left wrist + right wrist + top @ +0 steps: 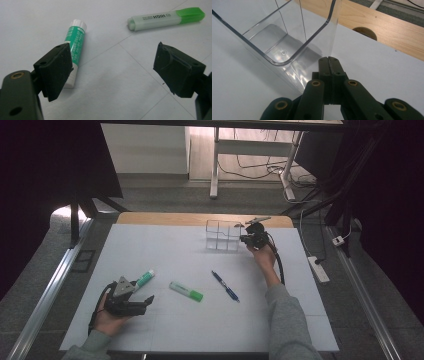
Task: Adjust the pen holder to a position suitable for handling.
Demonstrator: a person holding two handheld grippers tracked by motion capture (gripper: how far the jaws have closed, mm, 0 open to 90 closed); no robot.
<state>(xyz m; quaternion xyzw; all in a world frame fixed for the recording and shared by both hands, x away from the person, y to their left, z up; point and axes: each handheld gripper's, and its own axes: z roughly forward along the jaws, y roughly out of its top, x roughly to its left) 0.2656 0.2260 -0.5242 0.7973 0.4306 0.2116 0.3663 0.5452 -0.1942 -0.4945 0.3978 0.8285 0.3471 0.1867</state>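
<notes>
My left gripper [145, 301] rests low on the white table near the front left, open, its jaws pointing right with nothing between them. From the left gripper view [112, 51], a green-and-white glue stick [76, 42] lies just beyond the left jaw and a green highlighter [165, 18] lies farther off. My right gripper [245, 239] is at the back of the table, shut and empty. In the right gripper view its tips [328, 59] sit right at the near corner of a clear plastic compartment box [287, 37]. I cannot tell whether they touch.
The glue stick [144, 278], the highlighter [186, 291] and a blue pen [225, 286] lie across the middle of the white mat [200, 330]. The clear box [223, 235] stands near the wooden back edge [165, 218]. That wooden edge has a round hole [365, 32].
</notes>
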